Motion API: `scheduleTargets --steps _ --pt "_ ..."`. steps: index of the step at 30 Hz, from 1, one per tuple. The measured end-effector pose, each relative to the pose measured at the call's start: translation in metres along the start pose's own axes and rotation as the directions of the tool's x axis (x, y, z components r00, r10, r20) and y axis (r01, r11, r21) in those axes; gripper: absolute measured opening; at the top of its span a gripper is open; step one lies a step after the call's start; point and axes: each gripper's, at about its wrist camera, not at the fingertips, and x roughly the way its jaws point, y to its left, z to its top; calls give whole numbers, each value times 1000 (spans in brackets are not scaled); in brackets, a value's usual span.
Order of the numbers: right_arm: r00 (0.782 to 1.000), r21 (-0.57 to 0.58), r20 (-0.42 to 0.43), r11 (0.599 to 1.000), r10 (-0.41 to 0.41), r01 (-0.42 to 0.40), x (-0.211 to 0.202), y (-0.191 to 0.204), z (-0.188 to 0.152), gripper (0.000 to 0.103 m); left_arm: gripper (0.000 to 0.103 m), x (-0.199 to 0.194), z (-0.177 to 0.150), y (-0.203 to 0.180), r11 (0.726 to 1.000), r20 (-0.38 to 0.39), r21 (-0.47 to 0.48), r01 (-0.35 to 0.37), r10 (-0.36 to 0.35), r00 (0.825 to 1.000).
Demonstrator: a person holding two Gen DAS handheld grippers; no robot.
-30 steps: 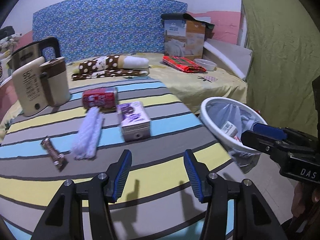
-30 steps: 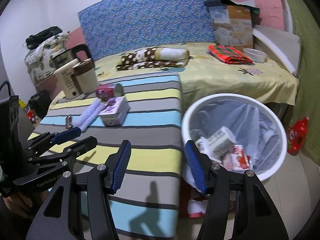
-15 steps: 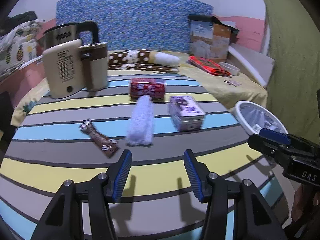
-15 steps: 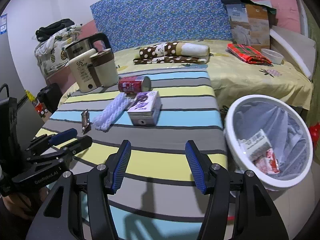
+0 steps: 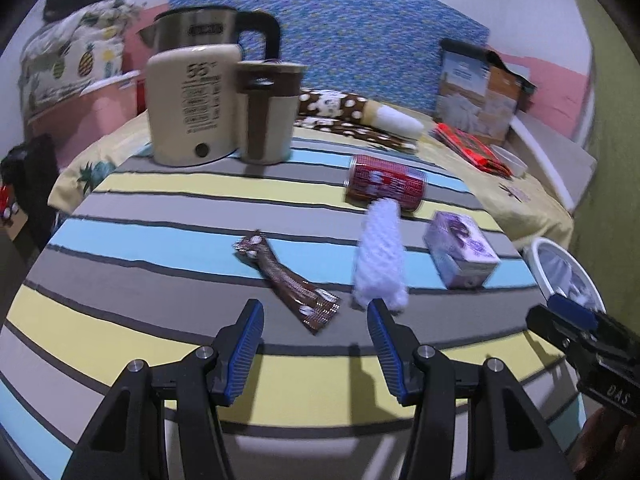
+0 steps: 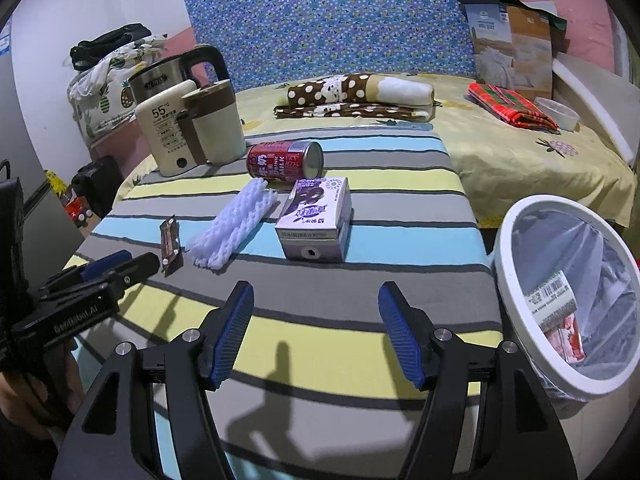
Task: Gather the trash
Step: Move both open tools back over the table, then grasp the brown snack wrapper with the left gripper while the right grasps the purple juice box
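Note:
On the striped table [image 5: 120, 264] lie a brown snack wrapper [image 5: 286, 280] [image 6: 170, 246], a white foam net sleeve [image 5: 380, 254] [image 6: 232, 226], a purple milk carton [image 5: 460, 254] [image 6: 316, 218] and a red drink can [image 5: 384, 182] [image 6: 284, 161] on its side. My left gripper [image 5: 316, 312] hovers open just short of the wrapper, nothing between its fingers. My right gripper [image 6: 316, 296] faces the carton from a short way back; its jaws are opening and empty. A white bin [image 6: 520, 240] with a plastic liner stands right of the table, with packets inside.
A beige kettle [image 5: 188, 104] [image 6: 168, 128] and a brown-lidded cup [image 5: 266, 116] [image 6: 216, 128] stand at the table's far left. Behind is a bed with a yellow sheet [image 6: 520, 152], a dotted roll [image 6: 352, 92], a red cloth [image 6: 510, 104] and a bag [image 6: 512, 40].
The left gripper swung left from the bin side and now faces the wrapper and foam sleeve. The right gripper also moved left over the table, and its jaws stand wider.

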Motion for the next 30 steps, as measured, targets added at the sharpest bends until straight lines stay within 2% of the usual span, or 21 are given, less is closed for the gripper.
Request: scheduleTargets --steps 11,16,19,24,30 --pt "1000 28 8 999 -17 17 17 1 12 67 54 35 19 26 986 -42 -170 -6 -1 999" --pt "1000 41 5 999 -27 27 27 0 17 67 53 49 19 23 985 -75 -168 -36 24 997" --pt "1000 50 2 998 -24 24 32 -1 20 67 52 50 18 22 987 -78 -158 -29 17 997" --pt "1000 44 -14 999 -27 27 39 0 21 67 34 49 16 26 989 -89 -142 -49 37 995" --pt "999 53 -40 998 -24 26 45 -3 23 68 21 48 15 25 994 -102 -105 -39 28 994"
